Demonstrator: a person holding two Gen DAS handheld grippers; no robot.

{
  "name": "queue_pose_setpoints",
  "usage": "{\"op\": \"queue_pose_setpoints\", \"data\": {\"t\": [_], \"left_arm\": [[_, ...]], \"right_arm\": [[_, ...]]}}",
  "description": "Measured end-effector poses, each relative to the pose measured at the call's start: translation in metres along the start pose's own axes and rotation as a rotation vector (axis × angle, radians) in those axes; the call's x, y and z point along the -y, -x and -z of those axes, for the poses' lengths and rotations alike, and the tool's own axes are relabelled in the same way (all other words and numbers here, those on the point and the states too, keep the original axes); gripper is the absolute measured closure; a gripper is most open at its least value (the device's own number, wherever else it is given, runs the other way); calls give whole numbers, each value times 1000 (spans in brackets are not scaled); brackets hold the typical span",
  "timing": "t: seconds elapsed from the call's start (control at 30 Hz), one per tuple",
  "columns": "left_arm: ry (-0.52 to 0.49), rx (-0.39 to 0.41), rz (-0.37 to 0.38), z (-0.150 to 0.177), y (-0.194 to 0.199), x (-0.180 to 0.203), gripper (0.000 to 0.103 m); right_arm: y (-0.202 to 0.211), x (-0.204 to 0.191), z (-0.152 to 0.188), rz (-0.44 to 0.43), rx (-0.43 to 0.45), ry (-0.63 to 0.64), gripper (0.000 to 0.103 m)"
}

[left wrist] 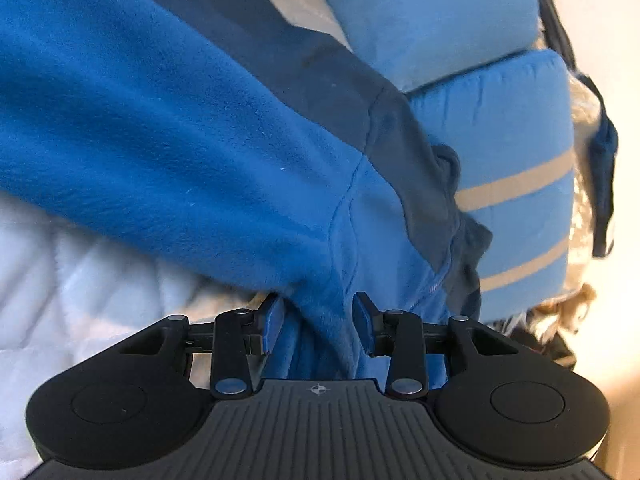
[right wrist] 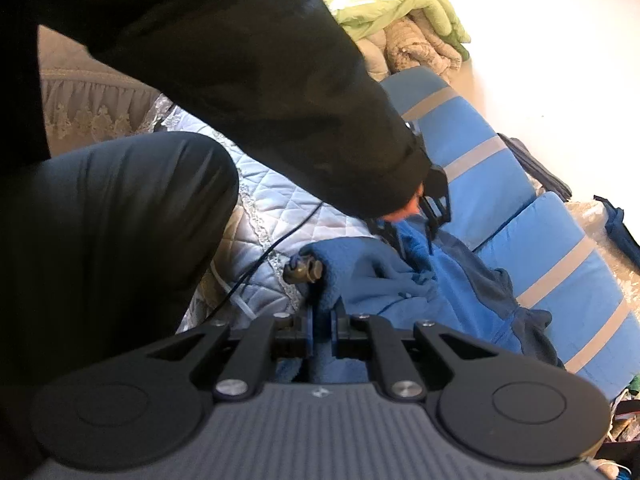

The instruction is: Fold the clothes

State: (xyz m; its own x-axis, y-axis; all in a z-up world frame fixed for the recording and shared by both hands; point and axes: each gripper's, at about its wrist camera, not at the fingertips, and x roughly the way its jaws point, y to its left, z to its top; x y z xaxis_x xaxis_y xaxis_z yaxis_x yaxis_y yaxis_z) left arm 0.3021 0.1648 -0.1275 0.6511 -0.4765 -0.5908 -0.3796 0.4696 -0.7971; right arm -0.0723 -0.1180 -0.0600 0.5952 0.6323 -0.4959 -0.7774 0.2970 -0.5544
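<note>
A blue fleece garment (left wrist: pixel 180 120) with dark navy panels lies bunched on a pale quilted bedspread (left wrist: pixel 80 272). In the left wrist view a thick fold of it runs between the blue pads of my left gripper (left wrist: pixel 318 322), which is shut on it. From the right wrist view the fleece (right wrist: pixel 380 272) rises in a peak to the left gripper (right wrist: pixel 434 208), held by a hand in a black sleeve (right wrist: pixel 280 80). My right gripper (right wrist: pixel 323 324) is shut on the fleece's near edge, its pads close together.
Blue cushions with beige stripes (right wrist: pixel 560 248) lie just beyond the fleece. A pile of green and beige quilts (right wrist: pixel 400 4) sits farther back. The person's dark-clad knee (right wrist: pixel 120 220) fills the left side. A thin black cable (right wrist: pixel 280 240) crosses the bedspread (right wrist: pixel 272 196).
</note>
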Motion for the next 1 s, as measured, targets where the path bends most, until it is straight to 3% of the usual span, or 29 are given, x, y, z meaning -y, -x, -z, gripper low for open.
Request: {"op": "queue_pose_setpoints", "data": {"t": [0.03,0.2,0.33,0.73,1.0], "left_arm": [[-10,11,-18,-3,-3,3,88],[-50,57,-45,-31,-1,9,91],[-65,42,-85,-51,-4,8,92],[-188,15,-163,-58,-16,14,93],[-142,-40,-110,-63,-14,1,89]], "right_arm": [[0,0,0,-6,-1,4,95],[4,-4,6,-45,-13,17,96],[5,-8,10,-73,-19,25,96],[-11,-19,7,-137,-39,74,96],[-27,-31,0,-181,-54,99,95]]}}
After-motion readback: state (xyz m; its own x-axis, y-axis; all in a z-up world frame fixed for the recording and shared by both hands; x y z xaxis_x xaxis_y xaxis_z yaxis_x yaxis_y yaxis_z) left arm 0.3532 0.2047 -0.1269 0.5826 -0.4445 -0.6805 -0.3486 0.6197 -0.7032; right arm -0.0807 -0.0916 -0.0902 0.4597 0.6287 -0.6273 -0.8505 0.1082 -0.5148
